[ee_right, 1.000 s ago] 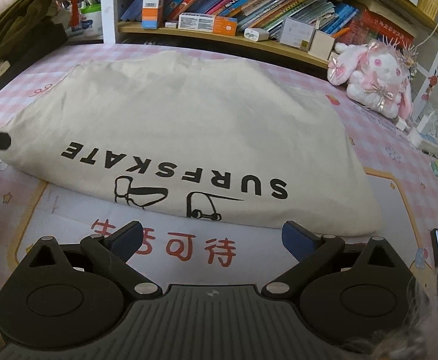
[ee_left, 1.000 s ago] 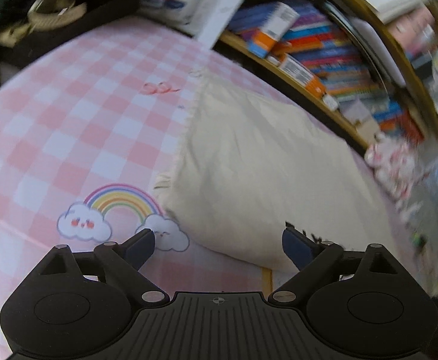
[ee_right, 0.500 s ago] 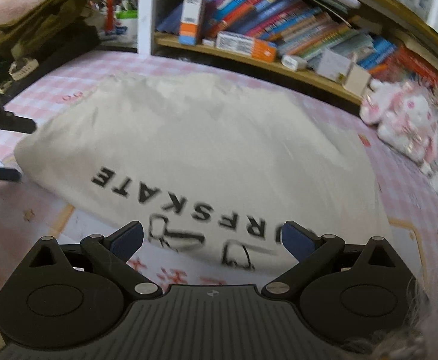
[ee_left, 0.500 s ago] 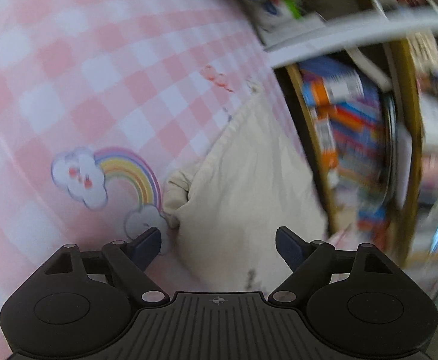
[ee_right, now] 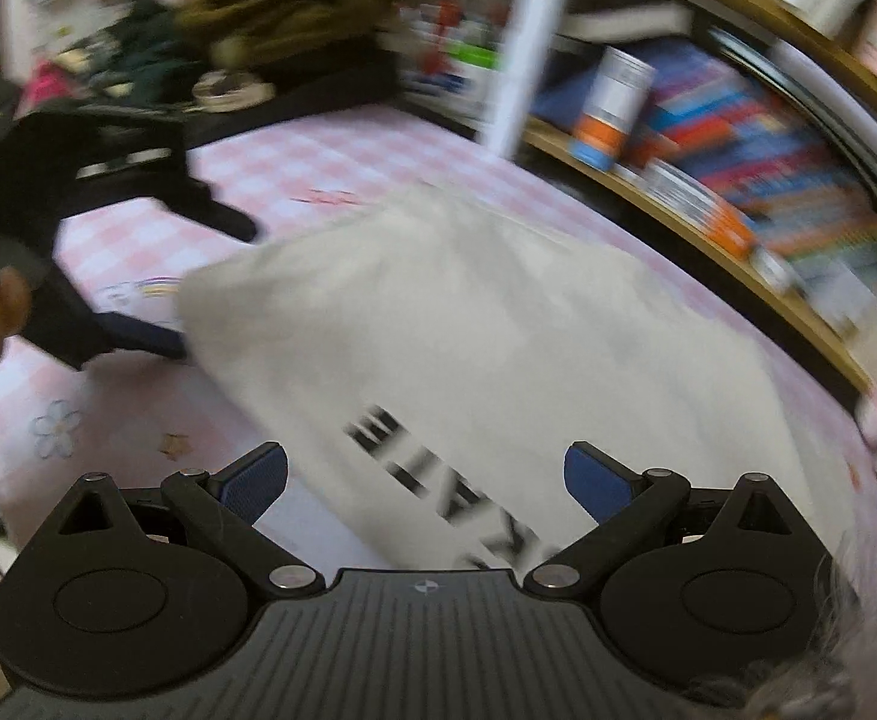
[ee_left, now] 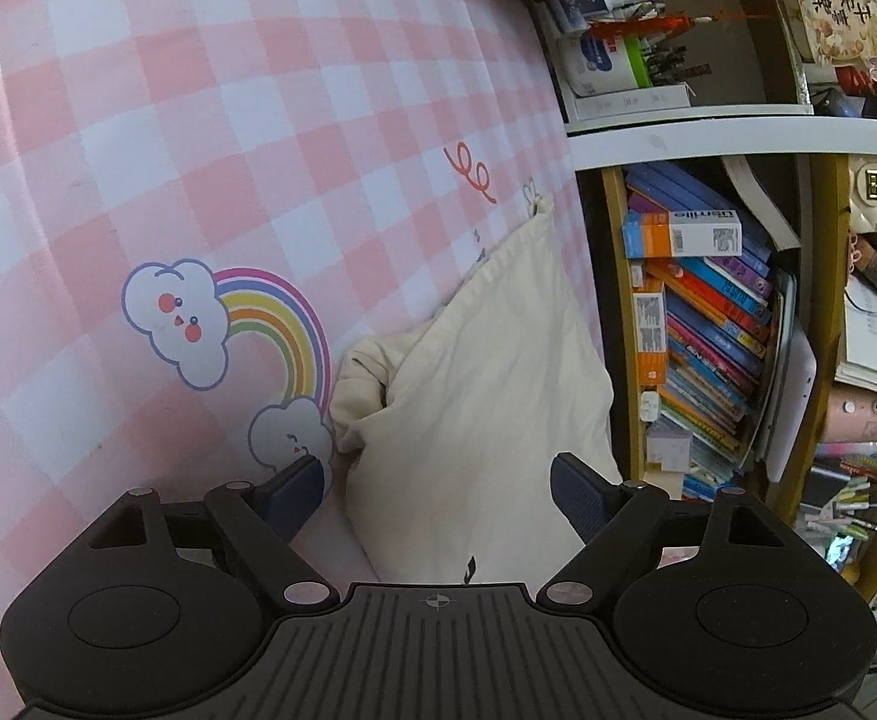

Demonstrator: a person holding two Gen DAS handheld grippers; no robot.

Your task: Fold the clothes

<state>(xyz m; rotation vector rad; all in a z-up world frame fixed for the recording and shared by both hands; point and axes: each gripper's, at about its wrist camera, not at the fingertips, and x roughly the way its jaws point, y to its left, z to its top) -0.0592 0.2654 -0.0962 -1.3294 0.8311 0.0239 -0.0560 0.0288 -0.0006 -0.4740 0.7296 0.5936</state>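
The wooden bookshelf (ee_left: 822, 312) beside the bed holds a packed row of colourful books (ee_left: 714, 324), with an orange-and-white carton (ee_left: 681, 234) lying on top; its label is too small to read. A white shelf (ee_left: 738, 135) next to it carries a holder of pens (ee_left: 648, 54). The cream T-shirt (ee_right: 498, 324) lies folded on the pink checked bedsheet (ee_left: 198, 120), reaching toward the edge next to the bookshelf. Its black print is blurred in the right wrist view; only the letters "ATE" can be made out. The left gripper (ee_left: 436, 489) has its jaws wide apart, straddling the shirt's bunched corner beside a rainbow-and-cloud print (ee_left: 228, 330), pads not touching the cloth. The right gripper (ee_right: 426, 483) hovers over the lettered edge, jaws spread and empty.
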